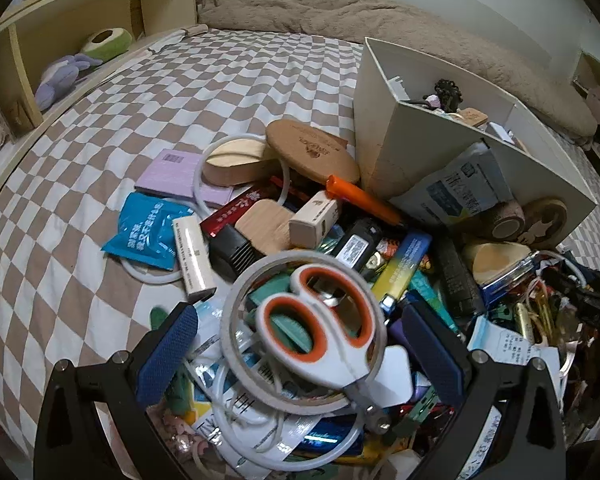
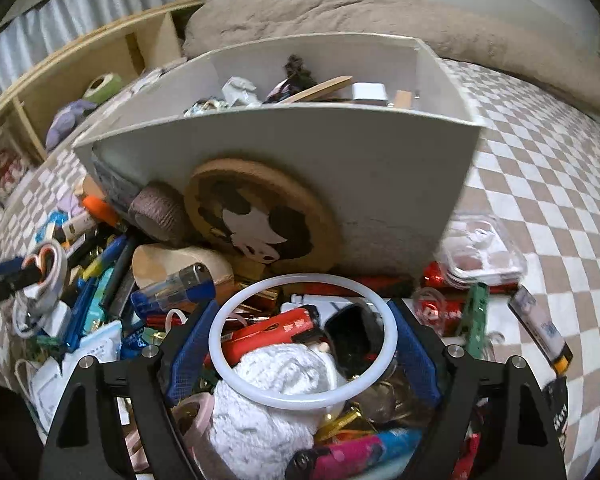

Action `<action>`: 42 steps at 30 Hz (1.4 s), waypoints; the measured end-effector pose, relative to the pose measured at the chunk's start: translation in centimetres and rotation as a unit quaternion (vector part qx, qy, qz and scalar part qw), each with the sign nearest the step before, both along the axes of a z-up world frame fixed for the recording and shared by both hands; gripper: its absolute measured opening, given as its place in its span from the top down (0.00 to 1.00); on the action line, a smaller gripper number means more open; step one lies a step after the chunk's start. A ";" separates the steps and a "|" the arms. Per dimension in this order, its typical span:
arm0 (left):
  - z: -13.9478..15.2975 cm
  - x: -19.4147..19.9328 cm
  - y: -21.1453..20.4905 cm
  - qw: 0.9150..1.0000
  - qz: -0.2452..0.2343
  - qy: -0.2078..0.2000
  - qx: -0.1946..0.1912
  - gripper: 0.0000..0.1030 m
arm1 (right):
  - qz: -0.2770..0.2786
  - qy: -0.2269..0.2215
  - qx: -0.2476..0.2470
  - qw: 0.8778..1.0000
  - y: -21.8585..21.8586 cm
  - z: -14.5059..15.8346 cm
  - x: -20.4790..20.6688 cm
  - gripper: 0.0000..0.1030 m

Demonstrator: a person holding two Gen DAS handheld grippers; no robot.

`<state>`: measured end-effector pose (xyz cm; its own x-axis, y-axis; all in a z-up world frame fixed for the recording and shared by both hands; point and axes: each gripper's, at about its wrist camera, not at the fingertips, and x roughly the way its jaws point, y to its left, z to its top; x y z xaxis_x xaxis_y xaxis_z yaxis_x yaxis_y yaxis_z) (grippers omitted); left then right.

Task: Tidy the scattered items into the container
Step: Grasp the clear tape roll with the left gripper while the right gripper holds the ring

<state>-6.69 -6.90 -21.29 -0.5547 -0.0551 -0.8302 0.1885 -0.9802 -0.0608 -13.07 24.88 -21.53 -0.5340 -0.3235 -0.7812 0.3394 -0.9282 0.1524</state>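
On the brown-and-white checkered bedspread (image 1: 220, 76) a heap of small clutter lies in front of a white rectangular cardboard container (image 1: 428, 148), which stands at the far side of the heap and already holds a few odds and ends. At the left of the left wrist view a blue foil sachet (image 1: 144, 232) lies flat beside a lilac notepad (image 1: 172, 176), and a round wooden brush (image 1: 312, 150) leans against the container's corner, with an orange marker pen (image 1: 360, 196) just below it. The left gripper (image 1: 300, 344) stands wide, its blue pads on either side of a translucent roll of tape (image 1: 304, 336); white scissors with orange-lined handles (image 1: 320, 328) lie through the roll, and whether the pads press on it cannot be told. In the right wrist view a round cork coaster with a cartoon figure (image 2: 260, 216) leans on the container's near wall. The right gripper (image 2: 304, 348) brackets a white plastic ring (image 2: 304, 340), both blue pads meeting its rim above a white knitted bundle (image 2: 276, 408). To the right, a clear plastic case (image 2: 480, 252) rests near the container's corner.
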 end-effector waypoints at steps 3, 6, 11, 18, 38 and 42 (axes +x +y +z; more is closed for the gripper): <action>0.0 0.4 0.0 1.000 0.002 0.000 -0.014 0.00 | -0.019 0.002 -0.024 1.000 1.1 0.9 0.2 0.18; -0.2 0.5 0.2 0.999 0.006 -0.004 -0.033 0.00 | -0.029 0.007 -0.046 0.998 2.0 1.9 0.6 0.18; -1.0 -0.2 1.7 0.998 -0.004 -0.018 -0.067 0.00 | -0.030 0.017 -0.070 0.997 2.4 3.3 1.4 0.18; -1.7 -0.8 2.2 0.996 -0.013 -0.028 -0.086 0.10 | -0.030 0.019 -0.084 0.996 2.5 3.7 1.7 0.18; 2.4 0.4 2.4 0.994 -0.016 0.085 -0.059 0.12 | -0.046 0.038 -0.120 0.991 4.1 5.2 2.4 0.18; 3.1 1.0 3.1 0.993 -0.019 0.097 -0.057 0.12 | -0.048 0.047 -0.131 0.989 4.4 5.7 2.7 0.18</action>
